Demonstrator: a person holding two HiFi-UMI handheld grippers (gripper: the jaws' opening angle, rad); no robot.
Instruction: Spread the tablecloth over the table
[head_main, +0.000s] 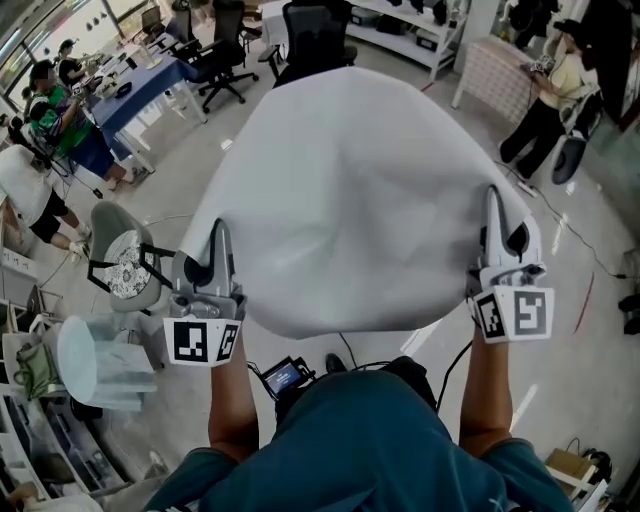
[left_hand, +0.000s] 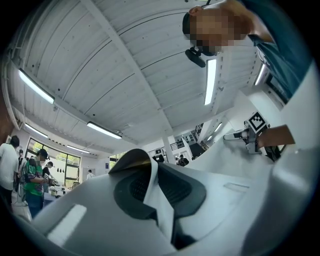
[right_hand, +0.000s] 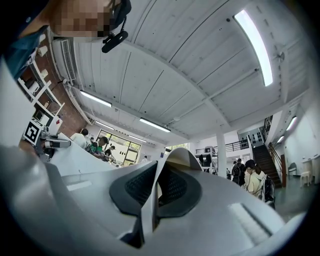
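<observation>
Left tongs (head_main: 217, 240) and right tongs (head_main: 494, 205) each pinch the billowing white tablecloth (head_main: 350, 190) by its edge; a thin grip may slip, dropping it askew.

No legible text, number or brand. Only coded black-and-white square markers (head_main: 203, 342) on cubes of left gripper (head_main: 217, 232) and right gripper (head_main: 494, 200).

The left tool (left_hand: 150, 172) has its jaws pressed together on a white fold of the tablecloth (left_hand: 222, 160), which stretches away to the right tool (left_hand: 248, 136) (marker cube on top). Above, ceiling light strips (left_hand: 210, 80) glow.
</observation>
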